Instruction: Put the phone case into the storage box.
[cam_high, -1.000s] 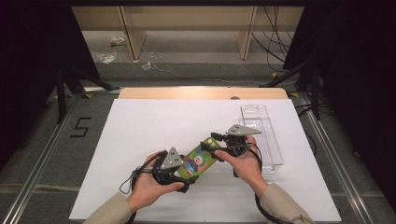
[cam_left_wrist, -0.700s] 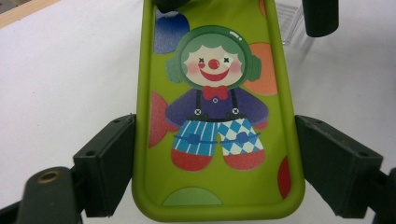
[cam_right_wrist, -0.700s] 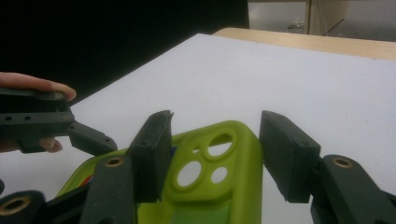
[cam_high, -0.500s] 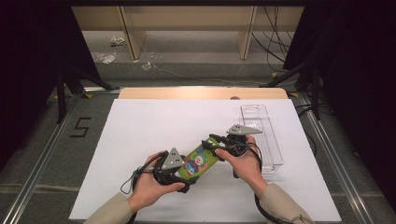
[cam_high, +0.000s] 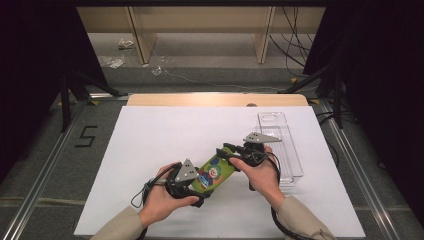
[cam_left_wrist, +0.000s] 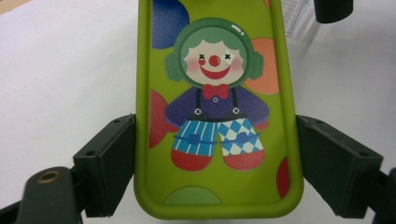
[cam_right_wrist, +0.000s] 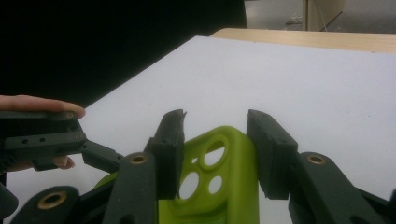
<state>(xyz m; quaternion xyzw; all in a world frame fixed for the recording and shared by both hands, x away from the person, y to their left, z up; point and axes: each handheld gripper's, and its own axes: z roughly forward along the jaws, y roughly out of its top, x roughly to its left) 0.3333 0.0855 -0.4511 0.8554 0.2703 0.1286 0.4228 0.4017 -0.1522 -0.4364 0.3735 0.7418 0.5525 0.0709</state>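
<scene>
A lime-green phone case (cam_high: 214, 175) with a clown picture hangs just over the white sheet, held between my two grippers. My left gripper (cam_high: 201, 184) is shut on its near end, pads pressing both long edges (cam_left_wrist: 215, 172). The clown side of the case (cam_left_wrist: 215, 102) faces up in the left gripper view. My right gripper (cam_high: 228, 154) sits at the far end with the camera holes. Its jaws have just been closing with the case (cam_right_wrist: 224, 186) between them. In the right gripper view this gripper (cam_right_wrist: 215, 117) has both pads against the case's edges.
A clear plastic tray (cam_high: 282, 145) lies on the white sheet (cam_high: 165, 135) just right of my right hand. A wooden table edge (cam_high: 215, 100) runs behind the sheet. Metal rails and dark floor flank the table. In the right gripper view, the left gripper (cam_right_wrist: 46, 135) shows at far left.
The right gripper's jaws have drawn in around the far end of the case. Both hands and the case stay where they were.
</scene>
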